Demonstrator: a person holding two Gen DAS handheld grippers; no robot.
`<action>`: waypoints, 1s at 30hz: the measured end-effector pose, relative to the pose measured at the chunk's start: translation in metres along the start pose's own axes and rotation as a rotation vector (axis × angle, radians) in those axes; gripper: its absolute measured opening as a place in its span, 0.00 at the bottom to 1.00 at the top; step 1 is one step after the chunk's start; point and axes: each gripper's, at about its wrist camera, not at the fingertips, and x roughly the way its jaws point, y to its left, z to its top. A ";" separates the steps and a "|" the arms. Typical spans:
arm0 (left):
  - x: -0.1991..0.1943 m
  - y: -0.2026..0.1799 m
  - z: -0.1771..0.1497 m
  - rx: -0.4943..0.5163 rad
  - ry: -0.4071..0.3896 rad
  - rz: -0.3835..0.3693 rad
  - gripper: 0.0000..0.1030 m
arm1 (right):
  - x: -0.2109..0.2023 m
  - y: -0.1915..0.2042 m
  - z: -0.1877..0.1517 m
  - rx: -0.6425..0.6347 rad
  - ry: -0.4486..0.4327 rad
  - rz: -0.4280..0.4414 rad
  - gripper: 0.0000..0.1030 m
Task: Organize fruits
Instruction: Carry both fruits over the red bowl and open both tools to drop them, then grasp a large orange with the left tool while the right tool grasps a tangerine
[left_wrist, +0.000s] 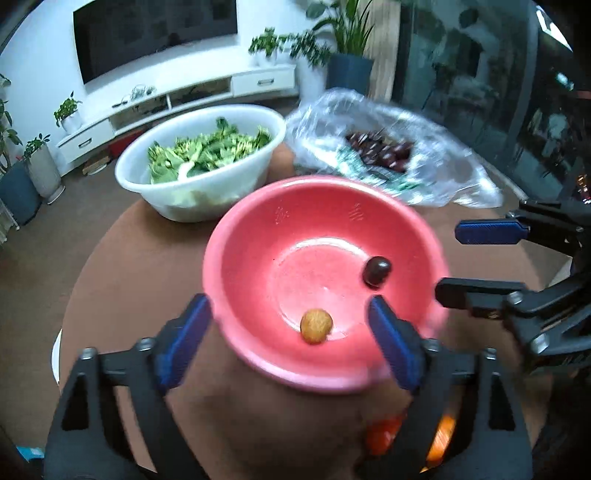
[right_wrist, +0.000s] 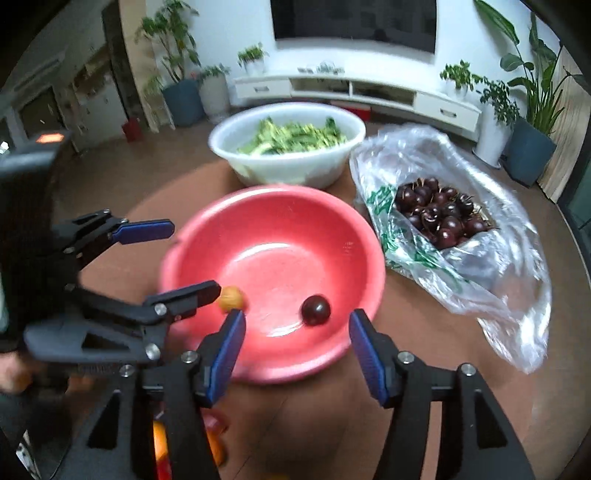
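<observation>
A pink bowl (left_wrist: 314, 182) (right_wrist: 273, 192) sits on the round brown table. Inside it lie a small yellow-orange fruit (left_wrist: 316, 325) (right_wrist: 231, 298) and a dark cherry (left_wrist: 376, 270) (right_wrist: 315, 309). My left gripper (left_wrist: 288, 301) (right_wrist: 195, 256) hangs open over the bowl's near-left side, the yellow fruit loose below its jaws. My right gripper (right_wrist: 295, 314) (left_wrist: 448, 260) is open over the bowl's near-right side, and the cherry rests free on the bowl floor just ahead of it. Neither gripper holds anything.
A clear plastic bag of dark cherries (right_wrist: 439, 214) (left_wrist: 380, 149) lies right of the pink bowl. A white basin of leafy greens (left_wrist: 199, 199) (right_wrist: 288, 166) stands behind it. Orange fruits (left_wrist: 384, 435) (right_wrist: 159, 443) lie near the table's front edge under the grippers.
</observation>
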 end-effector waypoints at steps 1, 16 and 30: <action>-0.008 -0.001 -0.005 0.001 -0.013 -0.015 1.00 | -0.008 0.002 -0.005 0.000 -0.018 0.012 0.63; -0.082 -0.064 -0.160 0.031 0.102 -0.084 1.00 | -0.043 0.037 -0.136 0.183 0.029 0.168 0.59; -0.046 -0.099 -0.169 0.062 0.166 -0.102 0.63 | -0.033 0.021 -0.157 0.335 0.082 0.225 0.54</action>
